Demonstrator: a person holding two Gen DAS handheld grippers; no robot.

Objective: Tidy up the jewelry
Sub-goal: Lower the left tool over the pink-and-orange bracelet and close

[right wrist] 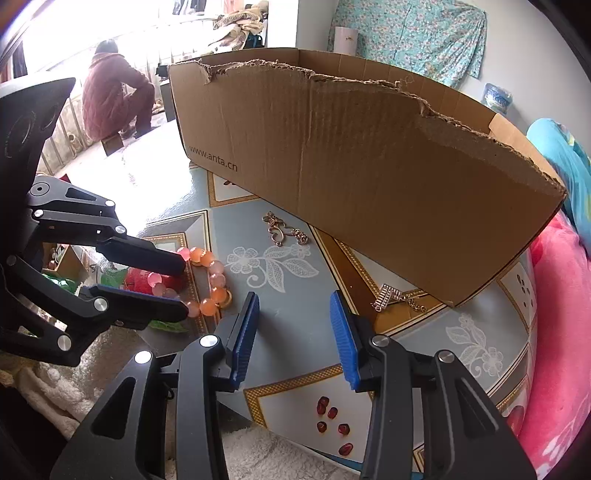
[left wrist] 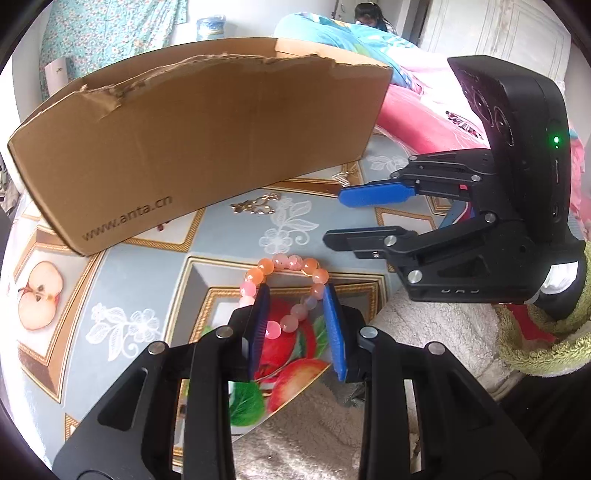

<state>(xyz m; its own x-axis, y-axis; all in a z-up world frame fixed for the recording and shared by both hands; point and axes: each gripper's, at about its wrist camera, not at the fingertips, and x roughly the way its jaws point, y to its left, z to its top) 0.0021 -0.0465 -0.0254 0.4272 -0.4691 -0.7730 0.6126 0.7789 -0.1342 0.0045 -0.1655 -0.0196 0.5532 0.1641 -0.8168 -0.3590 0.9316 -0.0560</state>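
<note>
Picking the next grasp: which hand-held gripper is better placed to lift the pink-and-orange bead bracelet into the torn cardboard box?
Left. The left hand-held gripper already straddles the pink-and-orange bead bracelet on the patterned tablecloth. The right hand-held gripper stands open over bare cloth beside it, empty. The torn cardboard box lies directly ahead.

Ahead and high, pale walls hung with a teal floral cloth (right wrist: 410,37); off to the left, glaring window light (right wrist: 110,18) over a pale floor; underneath, a fruit-patterned tablecloth (right wrist: 295,332); rightward, a pink blanket (right wrist: 554,332).
</note>
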